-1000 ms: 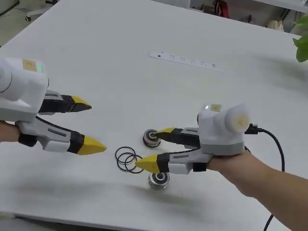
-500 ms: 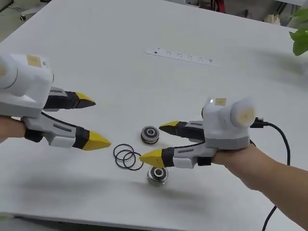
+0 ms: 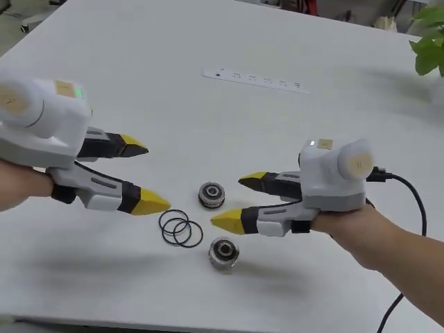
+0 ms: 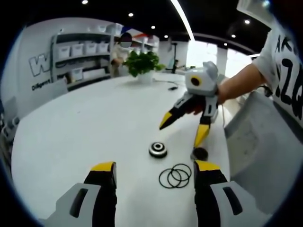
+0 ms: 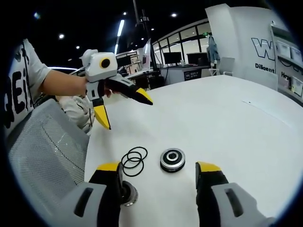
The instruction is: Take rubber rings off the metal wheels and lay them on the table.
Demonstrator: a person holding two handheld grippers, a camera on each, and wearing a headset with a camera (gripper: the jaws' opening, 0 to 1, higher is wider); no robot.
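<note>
Two metal wheels lie on the white table (image 3: 208,111): one wheel (image 3: 211,195) farther from me and one wheel (image 3: 224,252) nearer the front edge. Three black rubber rings (image 3: 178,229) lie overlapping on the table to their left. My left gripper (image 3: 147,175) hovers open to the left of the rings, nothing between its yellow fingertips. My right gripper (image 3: 240,201) is open to the right of the wheels, jaws pointing left. In the left gripper view the rings (image 4: 175,175) and a wheel (image 4: 158,149) lie ahead; in the right gripper view the rings (image 5: 134,161) sit left of a wheel (image 5: 172,159).
A white power strip (image 3: 255,80) lies farther back on the table. A green plant (image 3: 429,41) stands at the far right corner. A black cable (image 3: 409,208) trails from my right gripper. A mesh chair (image 5: 42,156) stands beside the table.
My right gripper has pulled back to the right, away from the wheels. My left gripper has edged slightly right. The rings and wheels have not moved.
</note>
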